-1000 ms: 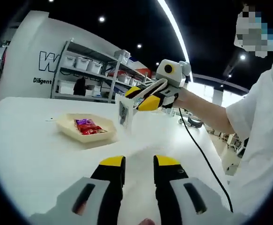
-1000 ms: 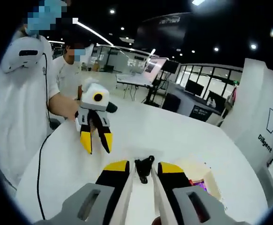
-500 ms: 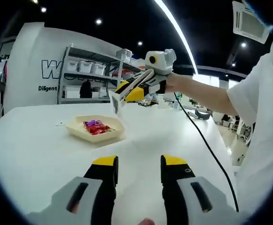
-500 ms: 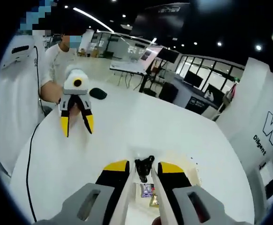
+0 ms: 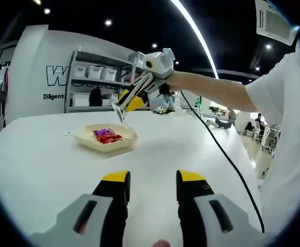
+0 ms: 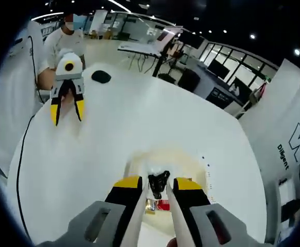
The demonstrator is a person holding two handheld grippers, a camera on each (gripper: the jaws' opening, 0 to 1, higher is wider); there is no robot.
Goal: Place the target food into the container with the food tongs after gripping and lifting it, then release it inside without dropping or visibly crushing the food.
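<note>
A shallow beige tray [image 5: 90,140] holds red and purple wrapped food [image 5: 106,136] on the white table. My right gripper [image 5: 134,98] reaches in from the right, shut on white food tongs [image 5: 120,109] whose tips hang just above the tray's near rim. In the right gripper view the tongs [image 6: 158,186] run forward between my shut jaws, with the tray [image 6: 204,163] and wrapped food [image 6: 160,205] right below them. I cannot tell whether the tong tips hold anything. My left gripper [image 5: 154,181] stays open and empty over bare table, also seen as the left gripper [image 6: 66,109] far left.
A black cable [image 5: 219,152] trails from the right gripper across the table. A small black object [image 6: 102,76] lies at the table's far side. Shelving with white bins [image 5: 90,72] stands behind the tray. A person's white sleeve [image 5: 288,113] is at the right.
The right gripper has carried the tongs leftward and down from mid-table to just over the tray. In its own view the tray and food have slid under the jaws. The left gripper stayed open.
</note>
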